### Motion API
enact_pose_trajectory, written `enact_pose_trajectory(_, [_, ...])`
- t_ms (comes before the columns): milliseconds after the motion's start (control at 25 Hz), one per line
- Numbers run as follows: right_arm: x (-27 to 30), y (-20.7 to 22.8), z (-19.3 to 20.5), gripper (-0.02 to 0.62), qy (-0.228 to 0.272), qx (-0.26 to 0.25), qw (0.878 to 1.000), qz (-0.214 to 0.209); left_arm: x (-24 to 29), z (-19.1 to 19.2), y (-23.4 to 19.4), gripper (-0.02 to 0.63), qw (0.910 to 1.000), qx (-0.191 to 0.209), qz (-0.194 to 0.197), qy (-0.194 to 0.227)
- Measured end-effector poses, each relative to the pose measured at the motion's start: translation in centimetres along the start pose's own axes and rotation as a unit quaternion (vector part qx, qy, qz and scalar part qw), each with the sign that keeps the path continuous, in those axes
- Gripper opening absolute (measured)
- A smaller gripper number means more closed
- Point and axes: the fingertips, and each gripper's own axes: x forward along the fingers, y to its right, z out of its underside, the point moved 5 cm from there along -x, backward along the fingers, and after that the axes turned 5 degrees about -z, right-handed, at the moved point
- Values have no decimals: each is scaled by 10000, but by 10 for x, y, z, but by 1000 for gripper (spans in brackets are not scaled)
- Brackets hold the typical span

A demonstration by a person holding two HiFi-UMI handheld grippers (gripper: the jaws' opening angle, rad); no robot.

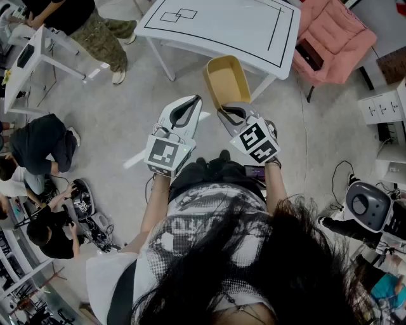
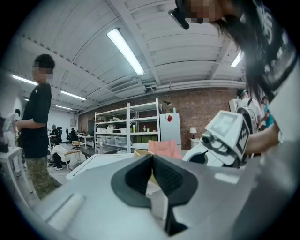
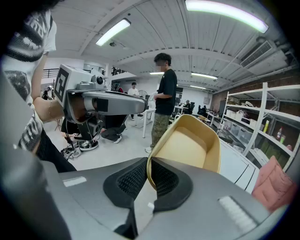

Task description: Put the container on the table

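Note:
A tan, tub-shaped container (image 1: 226, 81) hangs in the air just short of the white table (image 1: 222, 25). My right gripper (image 1: 229, 114) is shut on its near rim; in the right gripper view the rim of the container (image 3: 190, 145) sits pinched between the black pads (image 3: 130, 180). My left gripper (image 1: 184, 113) floats beside it to the left, shut with nothing between its jaws. In the left gripper view the left gripper (image 2: 152, 161) has its pads together, and the right gripper (image 2: 225, 136) shows at the right.
The white table carries black outline markings (image 1: 179, 15). A pink cushioned chair (image 1: 330, 38) stands right of it. A person (image 1: 95, 32) stands at far left, others crouch at left (image 1: 38, 146). A grey robot base (image 1: 368, 204) and cables lie on the floor.

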Motion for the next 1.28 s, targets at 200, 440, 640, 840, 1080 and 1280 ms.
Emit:
enact_pose_trajectory(200, [2,8,2,29,-55,63,10000,9,11,2,-4,0,10000,-53,17,-20])
enact_pose_trajectory(440, [-7,22,8,29,49,0,10000,-27,24,-3,6,0,9999,-53,-111,-35])
enact_pose_trajectory(640, [-7,38,16,29,82,30,10000,-47,41,-3,10,0,9999,-15,-118,-69])
enact_pose_trajectory(840, [-6,57,24,29,129,-55,9998,-131,60,-7,12,0,9998,58,-209,-33])
enact_pose_trajectory(1080, [-2,84,33,29,159,-87,9994,-301,86,-9,14,0,9991,61,-408,-26])
enact_pose_trajectory(1280, [8,101,39,29,147,-76,9989,-434,102,-3,12,0,9987,50,-489,-139])
